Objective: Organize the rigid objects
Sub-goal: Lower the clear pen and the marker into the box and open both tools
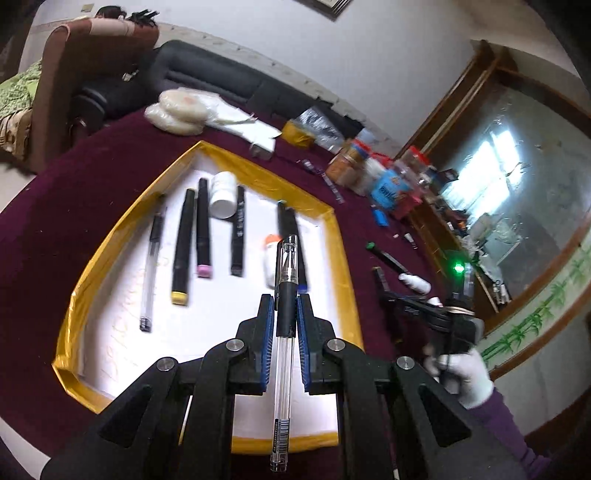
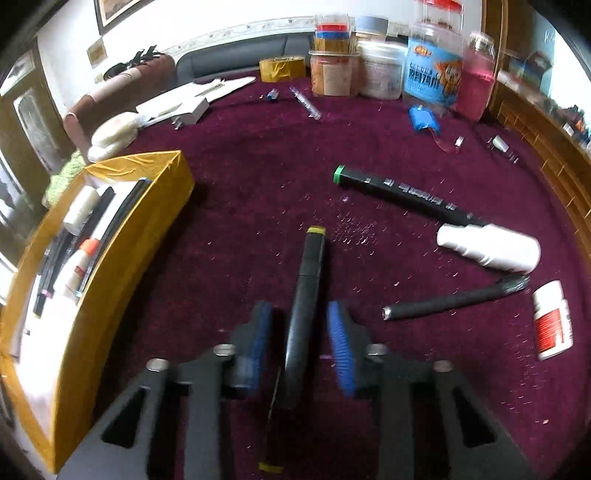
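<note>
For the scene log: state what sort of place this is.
Probably a home living room. A dark sofa stands behind a table draped in maroon cloth, a framed picture hangs on the wall, and food jars crowd the table's far edge.

A counter (image 2: 258, 177) covered in dark maroon cloth is filling both views. In the right wrist view, a yellow-rimmed tray (image 2: 122, 236) is sitting at the left edge. A green-capped black marker (image 2: 402, 192) is lying right of centre, its far end touching a white bottle (image 2: 487, 247) lying on its side. Below them a dark pen (image 2: 454, 299) is lying, and a red-labelled white bottle (image 2: 552, 325) is resting near the right edge. Along the top, a roll of yellow tape (image 2: 281, 68), several jars (image 2: 384, 62) and a small blue object (image 2: 424, 120) are sitting, with white paper (image 2: 192, 98) and a pale bagged bundle (image 2: 112, 134) at upper left.
</note>
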`<control>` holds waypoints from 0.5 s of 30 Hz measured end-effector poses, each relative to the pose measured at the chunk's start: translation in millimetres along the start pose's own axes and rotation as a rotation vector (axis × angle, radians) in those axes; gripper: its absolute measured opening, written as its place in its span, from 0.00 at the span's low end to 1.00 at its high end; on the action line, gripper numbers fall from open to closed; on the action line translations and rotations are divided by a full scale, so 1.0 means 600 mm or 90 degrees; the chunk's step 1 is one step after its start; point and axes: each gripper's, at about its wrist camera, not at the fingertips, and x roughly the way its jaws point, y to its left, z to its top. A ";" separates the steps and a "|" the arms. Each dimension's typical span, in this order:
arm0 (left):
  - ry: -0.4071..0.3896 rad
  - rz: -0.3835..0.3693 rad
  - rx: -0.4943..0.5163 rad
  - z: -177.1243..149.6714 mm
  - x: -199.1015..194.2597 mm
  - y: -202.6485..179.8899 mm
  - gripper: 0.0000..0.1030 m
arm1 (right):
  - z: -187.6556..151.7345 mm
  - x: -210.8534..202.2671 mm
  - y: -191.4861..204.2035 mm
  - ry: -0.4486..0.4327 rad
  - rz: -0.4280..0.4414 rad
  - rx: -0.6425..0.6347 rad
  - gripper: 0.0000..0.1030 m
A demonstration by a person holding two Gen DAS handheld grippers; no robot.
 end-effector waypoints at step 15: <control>0.114 0.074 0.026 0.095 0.146 0.007 0.09 | 0.006 -0.094 -0.015 -0.013 0.159 0.087 0.13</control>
